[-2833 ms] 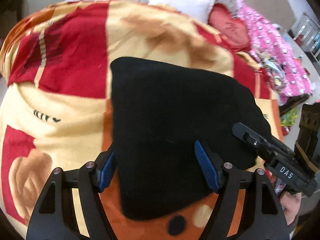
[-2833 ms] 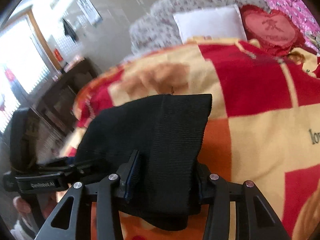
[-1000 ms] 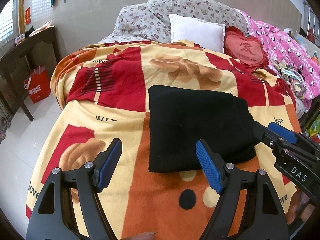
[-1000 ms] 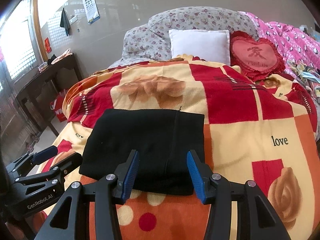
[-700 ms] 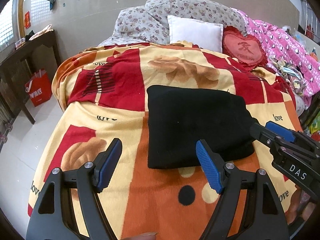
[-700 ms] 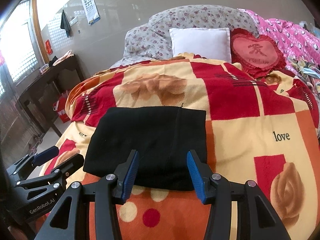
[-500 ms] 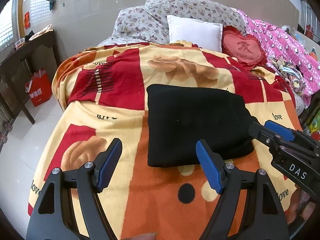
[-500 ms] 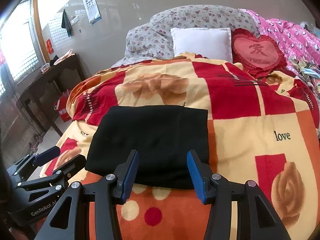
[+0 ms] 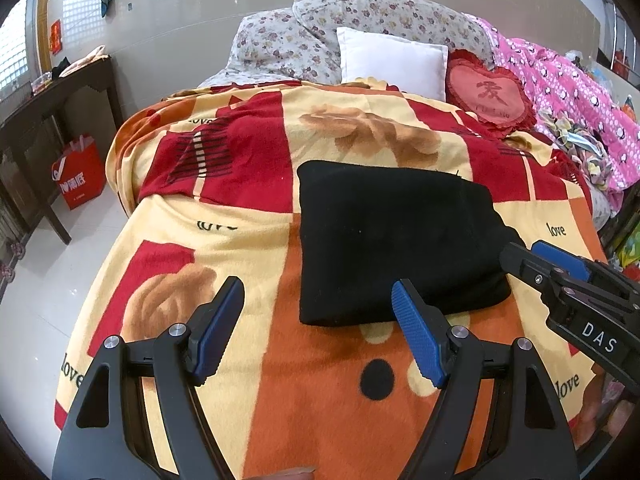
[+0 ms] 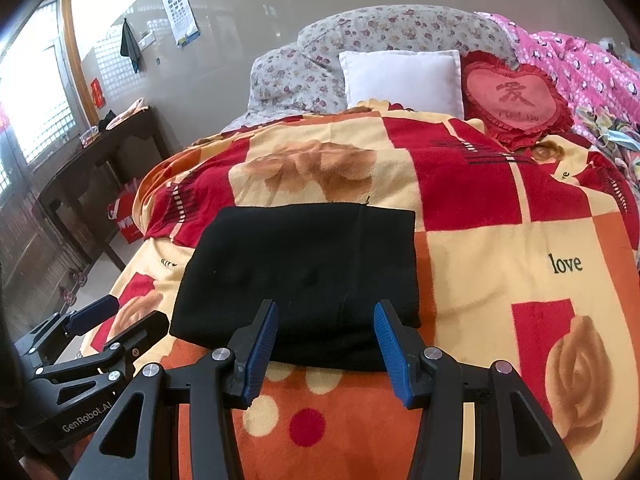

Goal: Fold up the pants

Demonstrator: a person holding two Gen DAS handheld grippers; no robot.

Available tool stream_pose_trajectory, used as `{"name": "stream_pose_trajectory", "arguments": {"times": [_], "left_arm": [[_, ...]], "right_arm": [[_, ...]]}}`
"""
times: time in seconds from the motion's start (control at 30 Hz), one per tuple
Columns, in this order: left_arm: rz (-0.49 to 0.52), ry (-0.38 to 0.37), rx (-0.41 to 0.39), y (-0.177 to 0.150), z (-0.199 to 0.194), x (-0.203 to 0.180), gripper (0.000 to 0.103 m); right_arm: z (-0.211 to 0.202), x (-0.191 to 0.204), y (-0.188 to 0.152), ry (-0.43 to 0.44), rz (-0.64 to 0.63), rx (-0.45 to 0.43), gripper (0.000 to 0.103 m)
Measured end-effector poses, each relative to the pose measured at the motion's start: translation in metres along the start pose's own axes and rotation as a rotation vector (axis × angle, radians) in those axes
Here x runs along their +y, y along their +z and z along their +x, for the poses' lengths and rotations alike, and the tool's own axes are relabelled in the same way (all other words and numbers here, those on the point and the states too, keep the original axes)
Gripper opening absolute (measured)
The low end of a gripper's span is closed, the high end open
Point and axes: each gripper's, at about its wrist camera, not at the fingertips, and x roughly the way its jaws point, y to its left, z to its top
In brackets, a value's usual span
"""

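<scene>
The black pants (image 9: 396, 236) lie folded into a flat rectangle on the red, yellow and orange blanket (image 9: 224, 236); they also show in the right wrist view (image 10: 304, 272). My left gripper (image 9: 318, 300) is open and empty, held back from the near edge of the pants. My right gripper (image 10: 325, 318) is open and empty just short of the near edge of the pants. The right gripper shows at the right of the left wrist view (image 9: 536, 256). The left gripper shows at the lower left of the right wrist view (image 10: 116, 320).
A white pillow (image 9: 390, 60), a red heart cushion (image 9: 490, 94) and a floral quilt (image 9: 320, 36) lie at the head of the bed. A pink quilt (image 9: 572, 92) lies along the right. A dark wooden table (image 9: 44, 112) and a red bag (image 9: 78, 172) stand at the left.
Both grippers have let go of the pants and drawn back and up. Over the last second they keep backing away slightly; the folded pants lie still.
</scene>
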Motion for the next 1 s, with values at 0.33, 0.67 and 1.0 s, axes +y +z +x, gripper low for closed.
{"name": "stream_pose_trajectory", "arguments": {"times": [0.33, 0.67, 1.0], "left_arm": [[-0.001, 0.0, 0.003, -0.0016, 0.0013, -0.0002, 0.077], [0.003, 0.001, 0.017, -0.0038, 0.0046, -0.0021, 0.077], [0.001, 0.0, 0.017, -0.0039, 0.0047, -0.0017, 0.077]], "right_arm": [[0.003, -0.0004, -0.0009, 0.002, 0.003, 0.01, 0.048], [0.0063, -0.0008, -0.0028, 0.006, 0.007, 0.019, 0.048], [0.0085, -0.0041, -0.005, 0.005, 0.01, 0.029, 0.048]]}}
